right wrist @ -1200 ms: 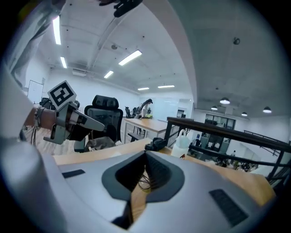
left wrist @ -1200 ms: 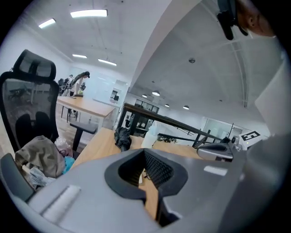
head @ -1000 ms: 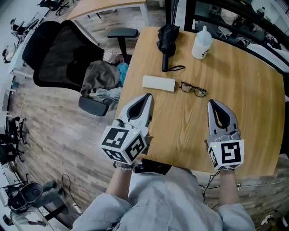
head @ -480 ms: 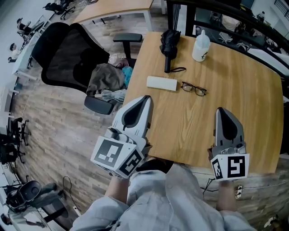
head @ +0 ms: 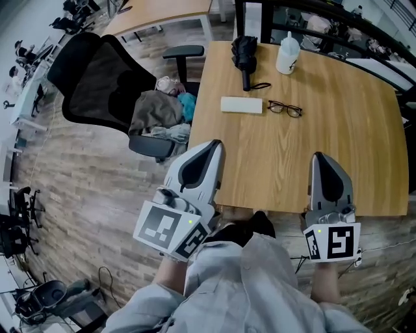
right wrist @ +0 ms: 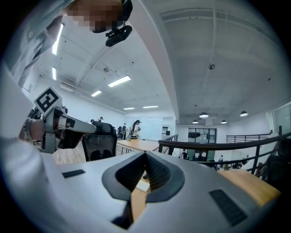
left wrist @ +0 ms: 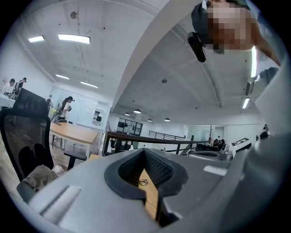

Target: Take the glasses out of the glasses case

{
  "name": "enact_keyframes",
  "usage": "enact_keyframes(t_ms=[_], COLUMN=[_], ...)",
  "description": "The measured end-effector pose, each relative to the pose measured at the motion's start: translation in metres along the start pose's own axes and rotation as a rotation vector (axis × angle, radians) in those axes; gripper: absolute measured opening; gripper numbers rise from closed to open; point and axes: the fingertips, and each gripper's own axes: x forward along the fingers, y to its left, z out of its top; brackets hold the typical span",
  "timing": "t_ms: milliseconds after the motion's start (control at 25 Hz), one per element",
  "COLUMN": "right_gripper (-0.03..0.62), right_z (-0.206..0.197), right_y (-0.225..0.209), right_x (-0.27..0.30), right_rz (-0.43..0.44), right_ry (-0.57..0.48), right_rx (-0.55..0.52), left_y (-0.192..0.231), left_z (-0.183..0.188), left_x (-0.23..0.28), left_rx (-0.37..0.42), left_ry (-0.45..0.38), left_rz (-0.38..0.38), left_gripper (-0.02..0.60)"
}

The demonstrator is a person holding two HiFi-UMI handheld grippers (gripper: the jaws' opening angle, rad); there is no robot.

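The left gripper (head: 213,146) and right gripper (head: 320,158) have drawn back to the tabletop (head: 325,143) edge; their fingers are clenched, empty; the glasses (head: 285,108) lie beside the glasses case (head: 241,105).

Table (head: 338,143): glasses case (head: 241,105) lies on the far-left part. Glasses (head: 285,108) lie on the tabletop just right of the case, apart from it, not in it. Umbrella (head: 245,55) lies behind the case at the far edge, and the bottle (head: 287,55) stands right of the umbrella, behind the glasses. Office chair (head: 97,91) sits off the table's left side, with a clothes pile (head: 156,116) on its seat beside the table edge. Second table (head: 162,10) is further back. Left gripper (head: 214,146) is over the near-left corner and right gripper (head: 320,159) over the near edge, both well apart from case and glasses.
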Motion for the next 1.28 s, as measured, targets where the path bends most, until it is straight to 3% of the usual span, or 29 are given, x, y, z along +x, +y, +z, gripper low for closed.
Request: enact_keyframes(t_ms=[480,1280], right_gripper=[0.0,0.0], right_z=[0.006,0.053], right_y=[0.067,0.055], right_x=[-0.065,-0.094], right_rz=[-0.089,0.001], right_ry=[0.008,-0.12], right_rx=[-0.009,-0.057], left_y=[-0.027,-0.076], left_z=[-0.011,0.023], left_x=[-0.058,-0.073], left_rx=[0.007,0.083], left_ry=[0.0,-0.089], left_rz=[-0.129,-0.087], left_gripper=[0.005,0.005])
